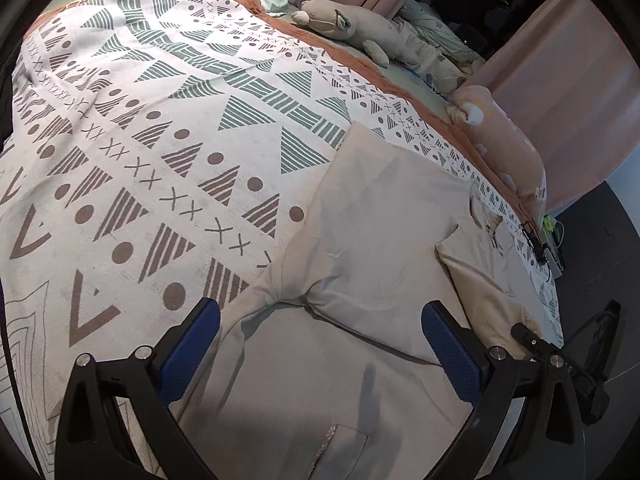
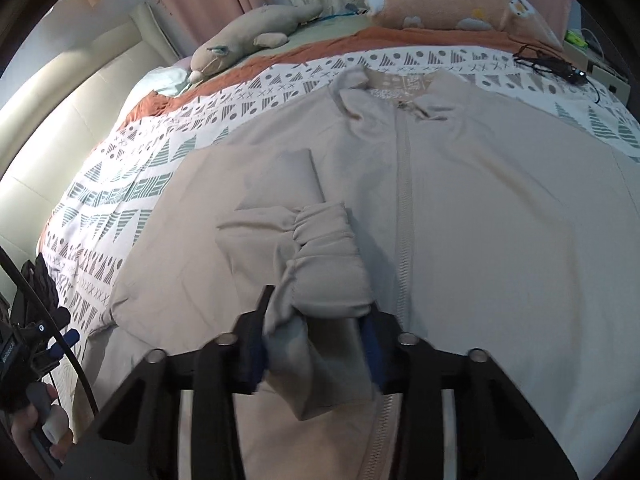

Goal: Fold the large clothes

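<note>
the bed (image 1: 120,160), under its patterned cover, carries the whole job. a beige zip-up jacket (image 2: 480,208) lies spread on it, front up, collar toward the far side where a soft toy (image 2: 240,46) and a peach pillow (image 2: 448,4) sit.

the jacket's sleeve (image 2: 276,224) is doubled across the chest, and its gathered cuff (image 2: 332,264) sits between the jaws of the right gripper (image 2: 320,344), which grasp it from both sides. the left gripper (image 1: 320,344) hovers over the jacket's lower part with its jaws released and nothing between them.

the main risk, as i judge it, is the sleeve. the cuff is bunched in the grip, not flat, so letting go here could leave a lump, or the sleeve could spring back off the chest and undo the fold. pulling it further across the zip (image 2: 404,200) could drag the front panel and crease it. with the left gripper pinning nothing, the body may also slide on the smooth cover. a black cable (image 2: 548,62) lies on the bed near the far shoulder, where a later fold could catch it.

the near hem is cut off below both views. the other sleeve runs out of the right wrist view. how much cloth the right jaws actually pinch is hidden by the cuff's folds, and blurred.
</note>
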Available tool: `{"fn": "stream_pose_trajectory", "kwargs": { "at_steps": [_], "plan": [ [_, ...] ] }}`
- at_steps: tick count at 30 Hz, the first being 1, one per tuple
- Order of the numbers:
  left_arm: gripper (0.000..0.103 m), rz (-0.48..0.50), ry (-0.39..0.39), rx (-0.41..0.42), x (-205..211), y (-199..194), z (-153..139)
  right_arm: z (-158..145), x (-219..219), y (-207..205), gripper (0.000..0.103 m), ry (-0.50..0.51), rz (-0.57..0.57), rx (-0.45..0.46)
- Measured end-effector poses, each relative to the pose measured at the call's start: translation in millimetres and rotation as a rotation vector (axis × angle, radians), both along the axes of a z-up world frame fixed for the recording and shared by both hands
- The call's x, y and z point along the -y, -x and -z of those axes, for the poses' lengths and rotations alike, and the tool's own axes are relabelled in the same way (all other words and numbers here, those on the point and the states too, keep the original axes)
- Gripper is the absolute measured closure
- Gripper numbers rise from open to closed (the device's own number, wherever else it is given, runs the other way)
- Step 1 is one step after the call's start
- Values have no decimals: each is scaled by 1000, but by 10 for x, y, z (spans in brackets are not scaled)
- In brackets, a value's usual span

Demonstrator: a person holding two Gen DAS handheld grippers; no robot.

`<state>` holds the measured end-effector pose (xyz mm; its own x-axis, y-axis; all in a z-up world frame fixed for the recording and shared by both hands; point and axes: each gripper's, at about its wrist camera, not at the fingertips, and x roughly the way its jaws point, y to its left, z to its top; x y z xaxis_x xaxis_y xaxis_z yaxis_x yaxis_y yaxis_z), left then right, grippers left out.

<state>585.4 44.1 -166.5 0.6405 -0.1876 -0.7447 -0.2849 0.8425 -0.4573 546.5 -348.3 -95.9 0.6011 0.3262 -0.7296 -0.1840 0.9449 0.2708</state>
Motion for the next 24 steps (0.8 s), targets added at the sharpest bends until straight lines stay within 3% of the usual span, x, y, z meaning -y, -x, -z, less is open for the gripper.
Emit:
{"fn": "stream_pose_trajectory", "kwargs": {
  "at_steps": [5,10,13,16,18,20,24],
  "plan": [
    [0,34,-31,-16,60,-22,34,-156,166,137,82,1,49,72],
    [0,33,-61,-54,60,-69,111,-149,517,476,82,6,139,118],
    [0,25,-90,-80,45,-91,151,-114,697,544,78,1,215,97],
    [1,-1,-156,-110,25,-108,182,-21,863,560,65,12,329,27],
    [1,-3,-208,-133,30,-126,210,41,947,602,37,48,401,-9],
    [2,1,-241,-158,31,-145,251,107,1017,671,22,41,434,-27],
    [5,-2,-277,-182,0,-129,274,171,1107,795,22,-24,463,-53]
  ]
}}
